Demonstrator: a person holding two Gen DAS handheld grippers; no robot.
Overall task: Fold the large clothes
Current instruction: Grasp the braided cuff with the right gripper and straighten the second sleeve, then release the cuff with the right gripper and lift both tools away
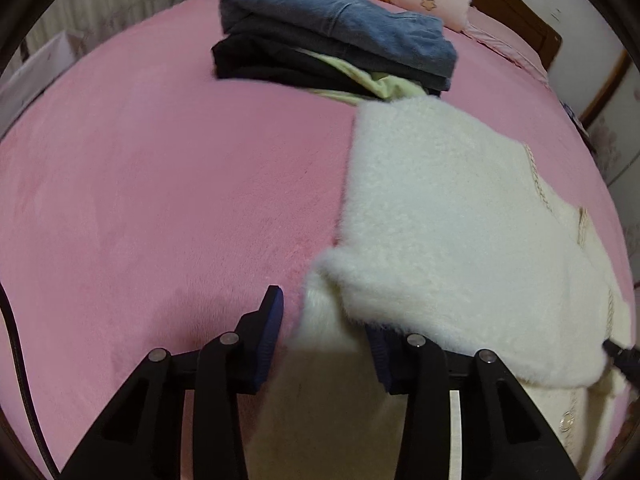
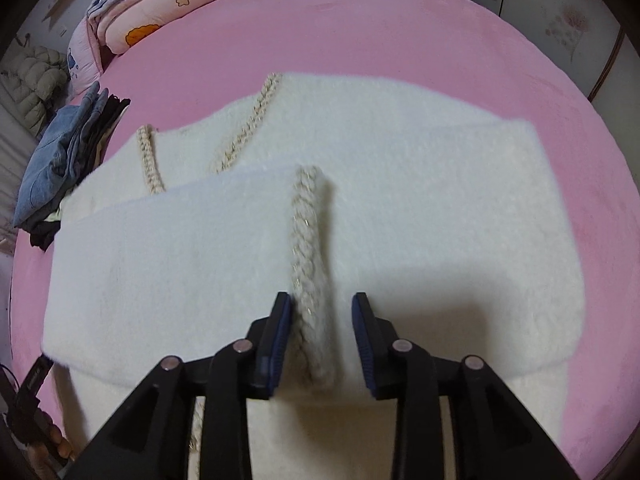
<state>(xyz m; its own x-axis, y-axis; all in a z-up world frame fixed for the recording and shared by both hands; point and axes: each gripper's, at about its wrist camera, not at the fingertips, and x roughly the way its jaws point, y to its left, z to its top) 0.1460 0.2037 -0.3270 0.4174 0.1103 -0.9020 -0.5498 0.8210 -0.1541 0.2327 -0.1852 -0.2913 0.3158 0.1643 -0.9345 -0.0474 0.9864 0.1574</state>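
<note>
I have a fluffy white jacket spread across the pink bedspread, its near part folded over so a flap lies on top of the rest. In my right camera, my right gripper points steeply down over that flap with its jaws parted; the braided trim on the flap's edge runs up between them, close against the left pad, while the right pad stands clear of it, so nothing is pinched. In my left camera, my left gripper sits at the jacket's left edge, where the white fleece meets the pink cover. Its left finger is bare over the bedspread, and the fleece drapes over the tip of the right finger, hiding it; I cannot tell whether that gripper has hold of the fabric. Beyond the jacket, a stack of folded clothes rests on the bed, denim on top and dark pieces under it, with pink pillows near the headboard behind.
</note>
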